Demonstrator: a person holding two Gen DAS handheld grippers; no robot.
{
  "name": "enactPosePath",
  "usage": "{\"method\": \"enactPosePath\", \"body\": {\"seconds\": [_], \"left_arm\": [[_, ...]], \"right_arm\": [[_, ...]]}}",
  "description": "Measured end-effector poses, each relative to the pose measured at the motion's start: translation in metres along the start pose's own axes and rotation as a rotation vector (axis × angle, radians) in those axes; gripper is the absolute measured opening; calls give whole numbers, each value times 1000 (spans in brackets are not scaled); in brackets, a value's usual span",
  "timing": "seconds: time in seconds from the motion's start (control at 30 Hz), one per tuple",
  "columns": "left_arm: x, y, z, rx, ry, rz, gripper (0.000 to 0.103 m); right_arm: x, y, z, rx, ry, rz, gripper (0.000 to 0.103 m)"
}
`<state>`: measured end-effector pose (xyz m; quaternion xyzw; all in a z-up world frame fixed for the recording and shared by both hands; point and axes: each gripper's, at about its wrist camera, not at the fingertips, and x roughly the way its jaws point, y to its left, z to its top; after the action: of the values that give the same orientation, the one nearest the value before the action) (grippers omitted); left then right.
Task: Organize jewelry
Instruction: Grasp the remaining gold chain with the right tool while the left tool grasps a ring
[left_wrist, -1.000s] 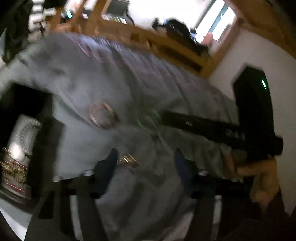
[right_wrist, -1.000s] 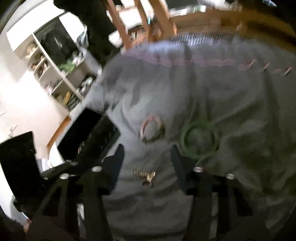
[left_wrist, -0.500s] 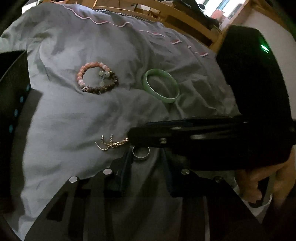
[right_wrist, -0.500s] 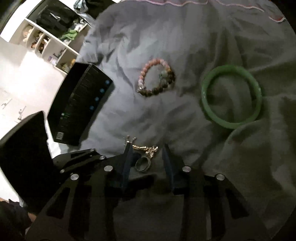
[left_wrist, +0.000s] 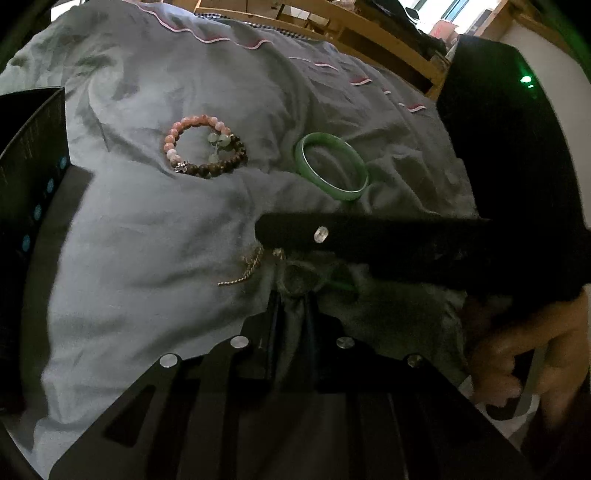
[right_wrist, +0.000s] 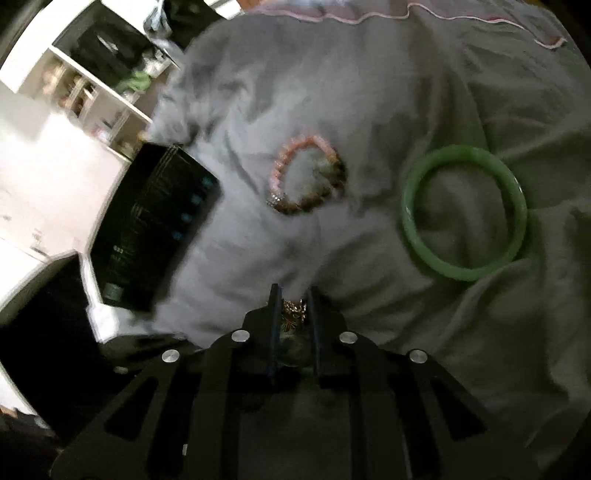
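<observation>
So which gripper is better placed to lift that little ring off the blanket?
Probably the right gripper: its fingers already flank the ring and gold chain. The left gripper also sits close by.

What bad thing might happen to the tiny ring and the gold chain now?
The right gripper pinches around both the ring and the gold chain, so the chain might snag and get dragged along. The ring might also slip out and hide in the wrinkly blanket. The left gripper points at the same spot, so the two might bump.
</observation>
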<state>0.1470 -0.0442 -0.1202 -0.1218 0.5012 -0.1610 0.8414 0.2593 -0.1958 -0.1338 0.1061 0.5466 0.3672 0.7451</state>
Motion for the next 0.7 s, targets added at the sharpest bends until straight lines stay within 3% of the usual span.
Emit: {"method": "enactPosePath", "body": {"seconds": [0.13,0.27,0.47,0.57,0.63,0.7], "left_arm": [[-3,2,1,-9,-15,-4,13],[-4,5,2,-18,-42,2,17],[-4,8,9,-49,-85,-13,37],[8,6,13,-47,-63,-9,37],[14,4,13,-29,-48,19,21],[15,4,14,-32,-46,11,19]], "right_arm": [[-13,0,5,33,-48,67,15],[-18,-2,8,47,-70,70,15],[-19,-1,6,51,-73,69,15],[-21,-3,6,56,-77,63,15],[-21,-5,6,64,-86,61,15],[-23,-6,6,68,-95,62,15]]}}
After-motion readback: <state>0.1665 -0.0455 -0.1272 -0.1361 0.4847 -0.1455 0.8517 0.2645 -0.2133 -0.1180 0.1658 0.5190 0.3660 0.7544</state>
